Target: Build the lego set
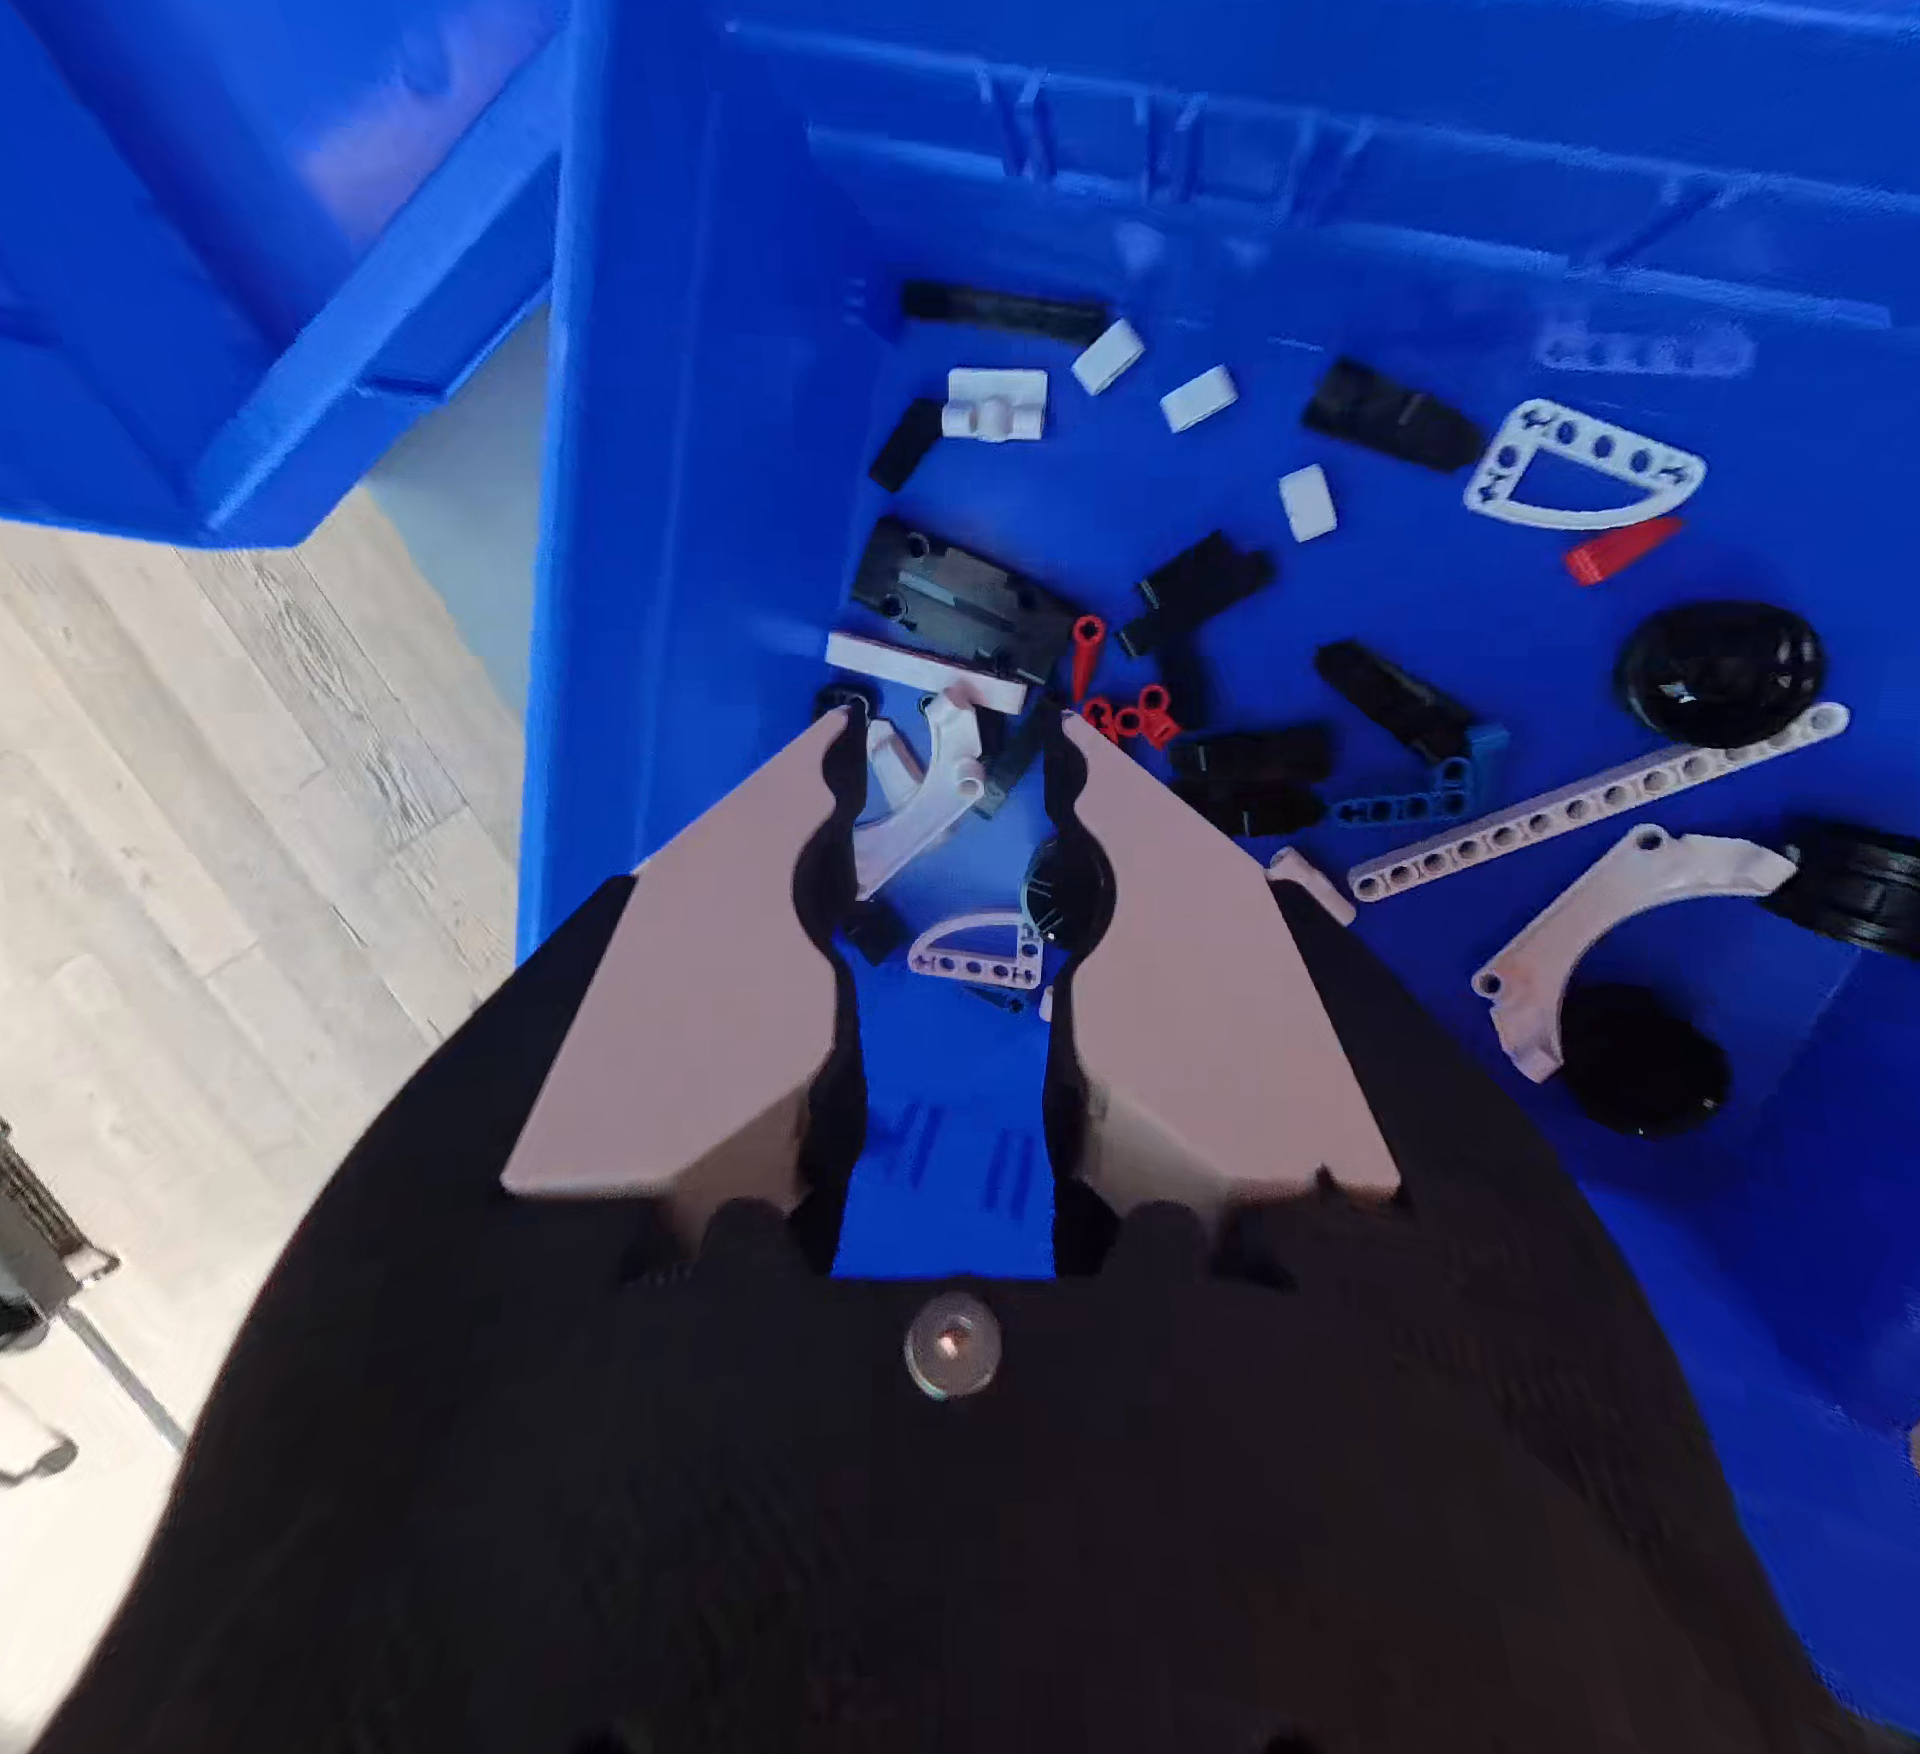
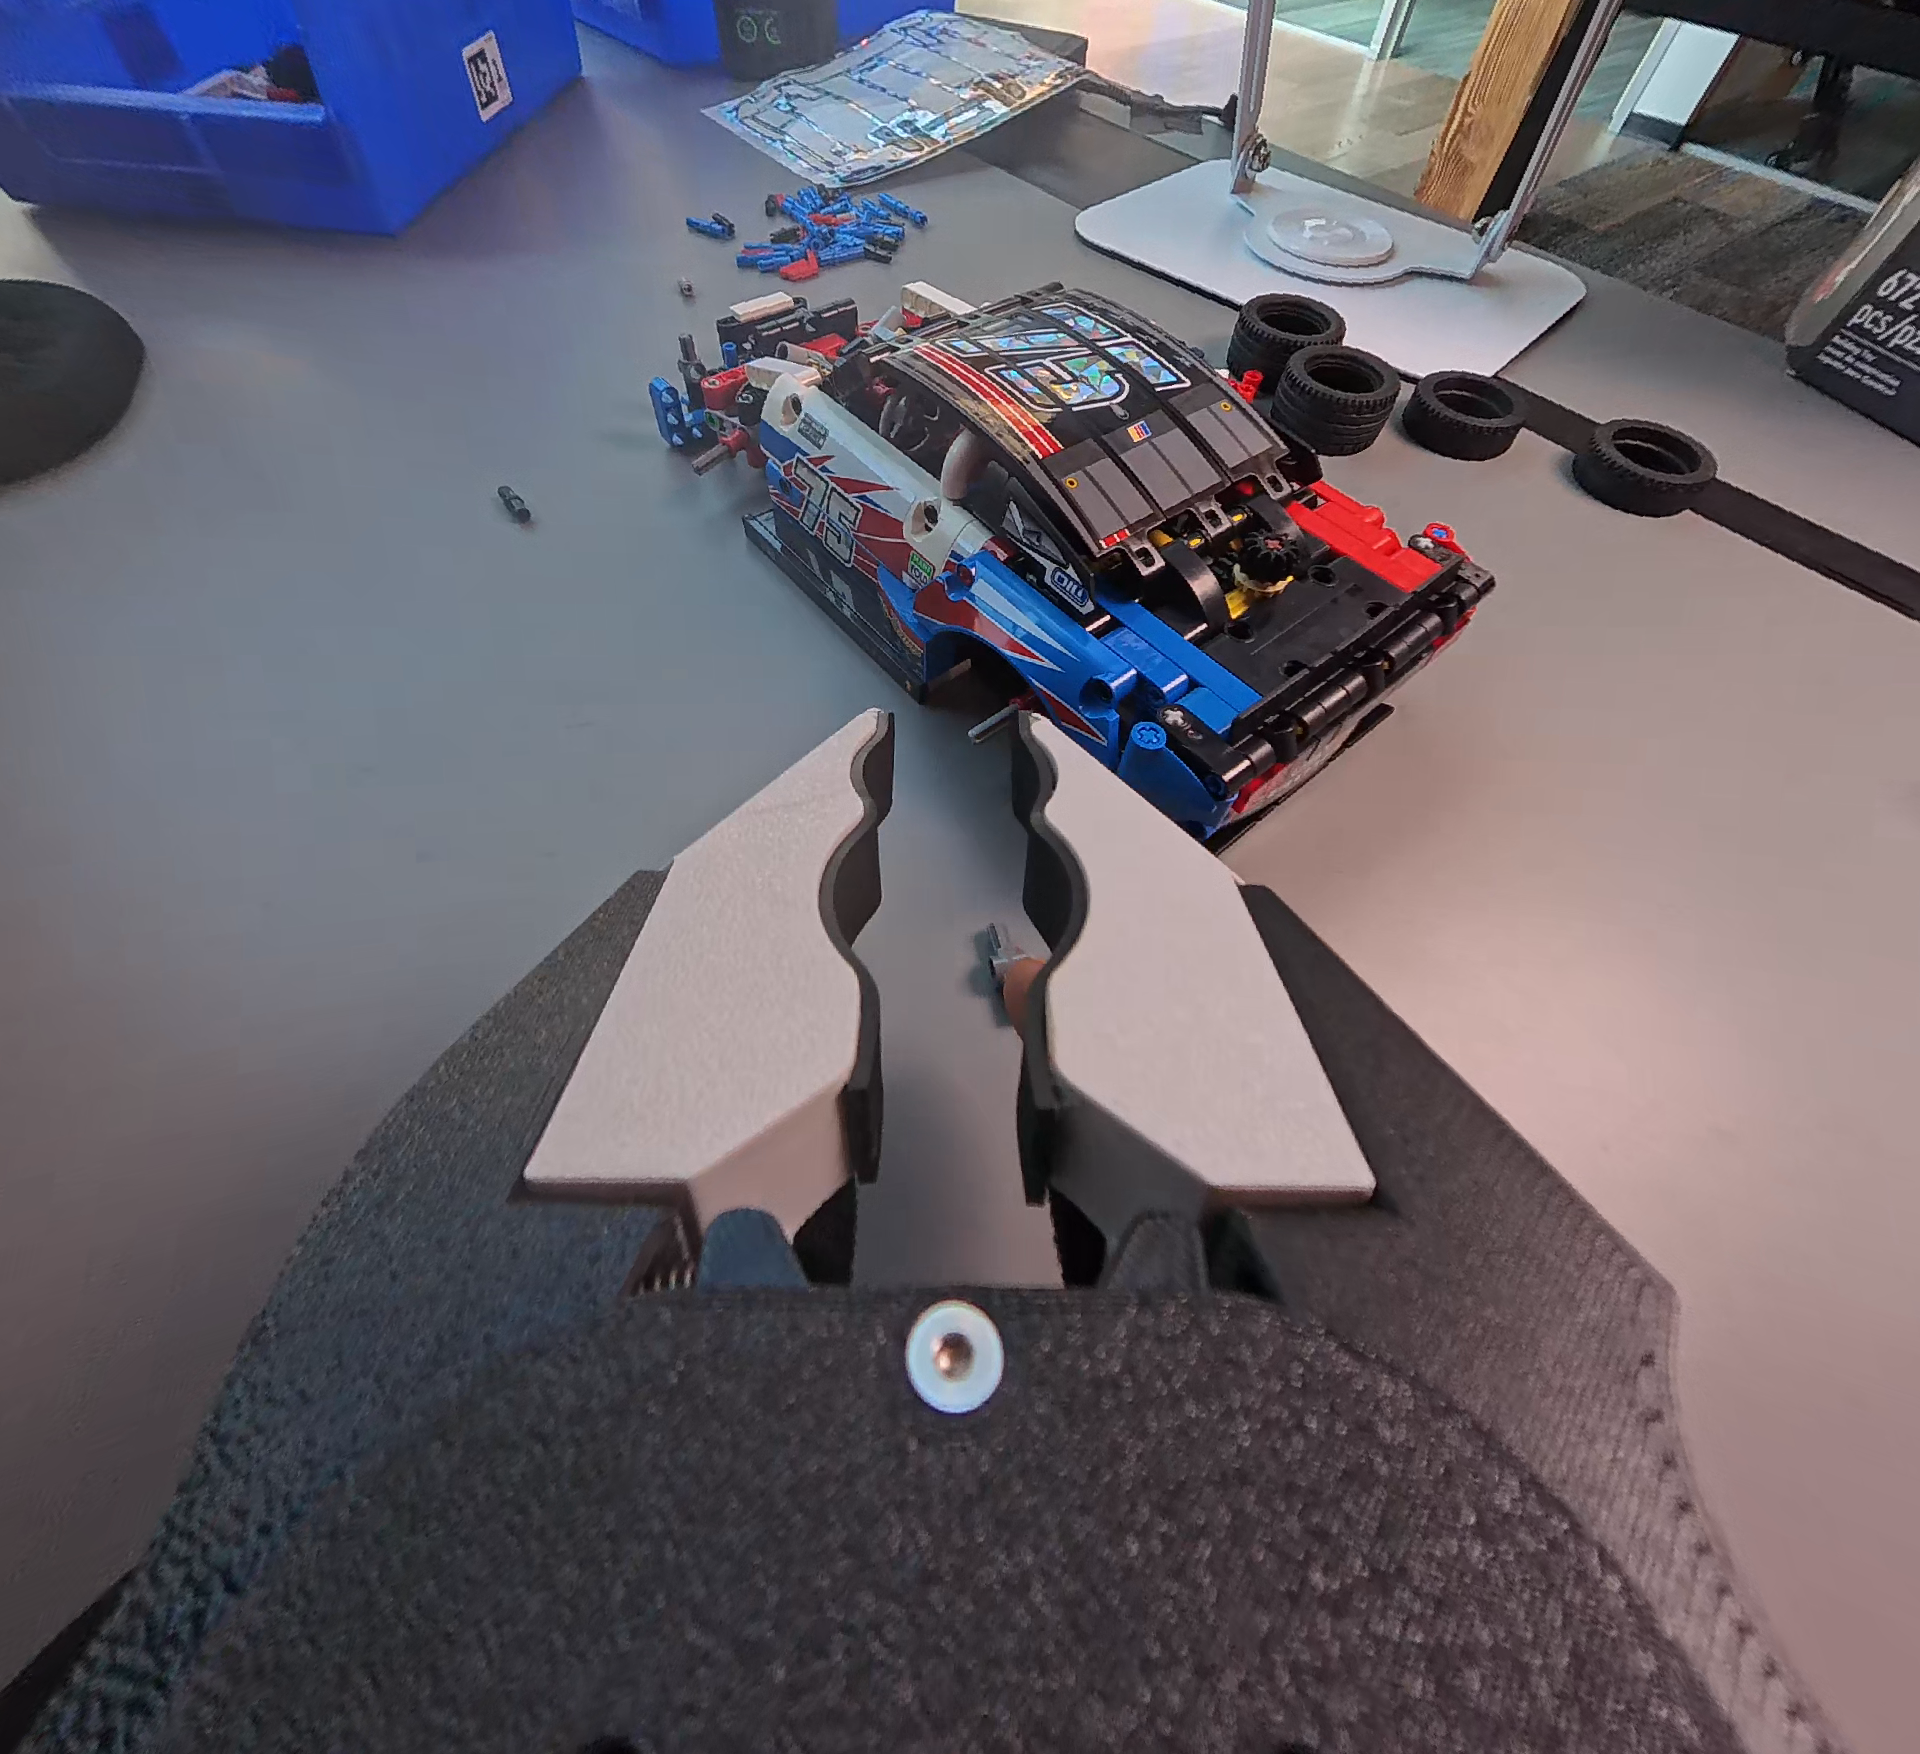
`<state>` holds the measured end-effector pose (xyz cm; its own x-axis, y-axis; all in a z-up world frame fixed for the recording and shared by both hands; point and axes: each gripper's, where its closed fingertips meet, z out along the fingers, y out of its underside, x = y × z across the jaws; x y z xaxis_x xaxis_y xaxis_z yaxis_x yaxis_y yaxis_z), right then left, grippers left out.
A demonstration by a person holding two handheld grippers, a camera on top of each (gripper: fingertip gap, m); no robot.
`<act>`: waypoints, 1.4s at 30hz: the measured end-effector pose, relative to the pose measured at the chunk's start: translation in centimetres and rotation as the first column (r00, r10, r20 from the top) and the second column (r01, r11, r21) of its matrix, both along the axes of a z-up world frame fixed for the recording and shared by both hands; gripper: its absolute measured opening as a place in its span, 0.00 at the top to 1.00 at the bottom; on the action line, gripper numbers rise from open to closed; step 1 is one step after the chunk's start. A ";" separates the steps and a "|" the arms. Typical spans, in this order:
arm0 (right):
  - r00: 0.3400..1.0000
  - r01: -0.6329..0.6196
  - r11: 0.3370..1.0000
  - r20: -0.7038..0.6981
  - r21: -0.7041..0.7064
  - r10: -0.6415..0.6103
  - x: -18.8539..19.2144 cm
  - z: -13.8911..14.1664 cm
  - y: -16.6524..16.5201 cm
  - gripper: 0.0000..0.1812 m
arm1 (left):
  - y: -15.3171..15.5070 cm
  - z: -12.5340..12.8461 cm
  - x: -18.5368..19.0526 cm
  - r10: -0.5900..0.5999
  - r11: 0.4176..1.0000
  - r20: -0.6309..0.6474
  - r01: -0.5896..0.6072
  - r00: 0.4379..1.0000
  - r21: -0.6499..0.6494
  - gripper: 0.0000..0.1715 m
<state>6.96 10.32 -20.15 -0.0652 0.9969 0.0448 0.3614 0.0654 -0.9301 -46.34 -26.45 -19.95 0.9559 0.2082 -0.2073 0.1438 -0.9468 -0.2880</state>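
Left gripper (image 1: 951, 717) hangs released over the white arch piece (image 1: 914, 811) in the blue bin (image 1: 1351, 94), right gripper (image 2: 951, 728) idles unclenched beside the car (image 2: 1049, 541), so crowded neighbours like the red pins (image 1: 1132, 712) could probably get snagged too.

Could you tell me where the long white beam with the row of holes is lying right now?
In the left wrist view, the long white beam lies on the floor of the blue bin, right of the left gripper, between a black wheel and a white arch panel.
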 end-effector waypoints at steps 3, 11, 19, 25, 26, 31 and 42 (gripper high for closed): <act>1.000 0.001 1.000 0.000 0.003 -0.001 0.0 0.0 0.0 0.89 | -0.8 -2.1 -1.3 0.079 0.993 0.004 -0.078 0.997 -0.090 0.81; 1.000 0.010 1.000 -0.001 -0.002 -0.010 0.1 0.0 0.2 0.89 | -2.2 -5.2 -1.2 0.010 0.961 0.053 0.005 0.999 -0.278 0.77; 1.000 0.008 1.000 0.002 -0.003 -0.008 0.3 -0.1 0.2 0.89 | -4.1 -5.2 2.8 -0.106 0.922 0.242 0.186 0.965 -0.339 0.97; 1.000 -0.012 1.000 0.002 -0.002 0.012 0.1 -0.1 -0.1 0.89 | -3.7 -2.4 6.3 -0.154 0.959 0.371 0.228 0.916 -0.166 0.83; 1.000 -0.014 1.000 0.004 0.000 0.014 0.0 -0.1 -0.1 0.89 | -3.2 -2.0 4.7 -0.130 0.973 0.302 0.179 0.945 -0.143 0.84; 1.000 -0.008 1.000 0.003 0.001 0.008 0.1 -0.1 -0.1 0.89 | -0.5 -0.8 -1.5 0.113 0.993 0.092 -0.114 0.989 0.006 0.82; 1.000 0.004 1.000 0.004 0.001 -0.004 0.3 -0.1 0.1 0.89 | 0.9 -5.6 -2.3 0.380 0.921 0.192 -0.390 0.905 0.013 0.77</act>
<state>7.23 10.43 -20.24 -0.0615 0.9971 0.0455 0.3655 0.0650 -0.9285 -48.63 -25.54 -25.51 0.8193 0.5730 -0.0173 0.5485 -0.7923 -0.2673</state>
